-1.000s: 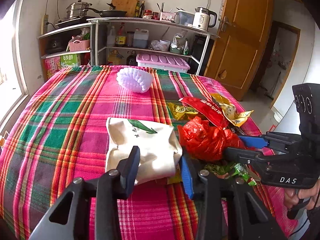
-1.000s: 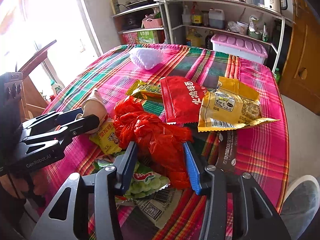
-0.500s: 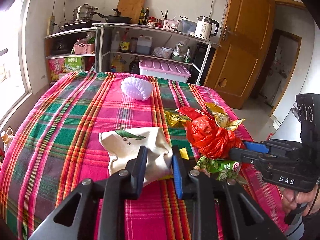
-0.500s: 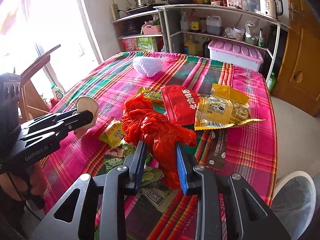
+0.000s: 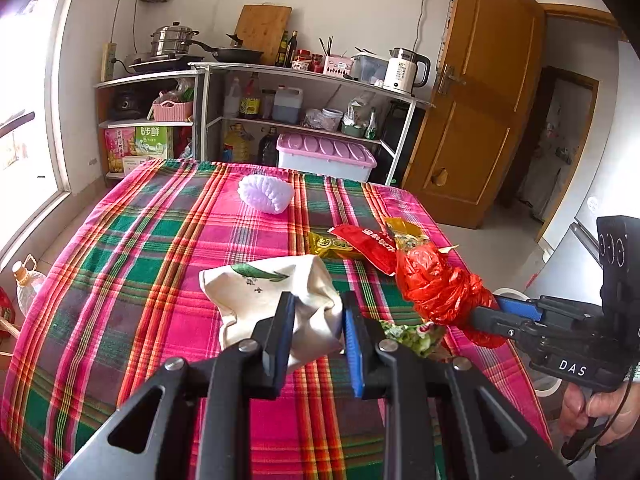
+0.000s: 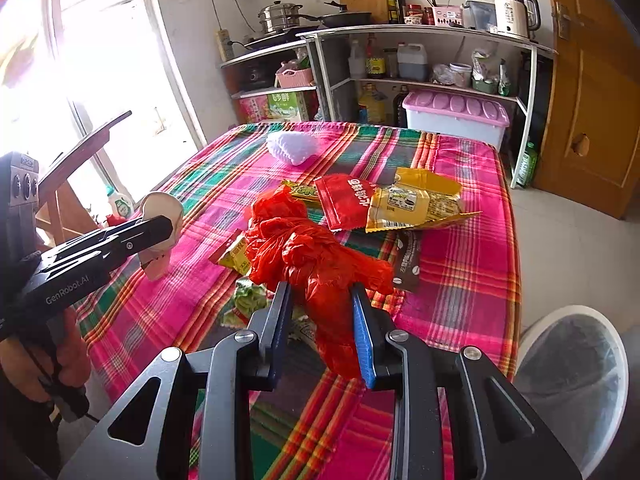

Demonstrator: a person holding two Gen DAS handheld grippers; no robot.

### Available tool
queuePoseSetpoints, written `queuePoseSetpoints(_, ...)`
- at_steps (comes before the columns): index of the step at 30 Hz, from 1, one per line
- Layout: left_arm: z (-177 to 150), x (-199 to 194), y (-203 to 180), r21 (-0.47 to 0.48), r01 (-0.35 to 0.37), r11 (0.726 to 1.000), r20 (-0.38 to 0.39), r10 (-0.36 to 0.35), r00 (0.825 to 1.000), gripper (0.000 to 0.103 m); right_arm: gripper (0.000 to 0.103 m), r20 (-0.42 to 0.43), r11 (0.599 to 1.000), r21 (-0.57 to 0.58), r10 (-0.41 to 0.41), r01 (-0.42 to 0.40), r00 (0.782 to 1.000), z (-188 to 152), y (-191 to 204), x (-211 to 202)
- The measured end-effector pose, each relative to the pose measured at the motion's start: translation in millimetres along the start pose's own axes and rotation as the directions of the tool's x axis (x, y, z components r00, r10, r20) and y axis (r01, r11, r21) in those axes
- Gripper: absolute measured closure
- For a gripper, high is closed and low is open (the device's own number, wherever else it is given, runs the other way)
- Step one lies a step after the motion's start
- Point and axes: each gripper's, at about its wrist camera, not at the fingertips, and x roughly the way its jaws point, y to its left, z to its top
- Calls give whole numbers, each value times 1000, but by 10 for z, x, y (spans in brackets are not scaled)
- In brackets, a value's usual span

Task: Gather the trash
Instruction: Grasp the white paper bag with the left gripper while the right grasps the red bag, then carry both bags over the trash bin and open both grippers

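The collecting looks barely begun, judging by how much litter is left. The left gripper (image 5: 316, 330) has its jaws closed narrow on a cream cloth bag (image 5: 276, 300), lifted partly off the tabletop (image 5: 120, 280) at its near end. The right gripper (image 6: 322, 330), jaws likewise pinched in, holds a crumpled red plastic bag (image 6: 312, 256) raised above the litter. Both sets of jaws closed within the last second and then settled.

On the plaid cloth lie a red snack packet (image 6: 344, 200), a yellow packet (image 6: 416, 204), a dark sachet (image 6: 408, 264), a small yellow wrapper (image 6: 236, 254) and a green wrapper (image 6: 248, 300). A white foam net (image 6: 294, 146) sits far back.

A white bin (image 6: 572, 380) with a clear liner stands on the floor at the near right; nothing can be made out inside it.
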Motion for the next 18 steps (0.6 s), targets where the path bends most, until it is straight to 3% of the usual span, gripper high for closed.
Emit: queuePoseSetpoints(18,-21,-295,-465,34,65,997,17,-65,998,78,73,47,994,104,-44,39,998,-304,-301,-579)
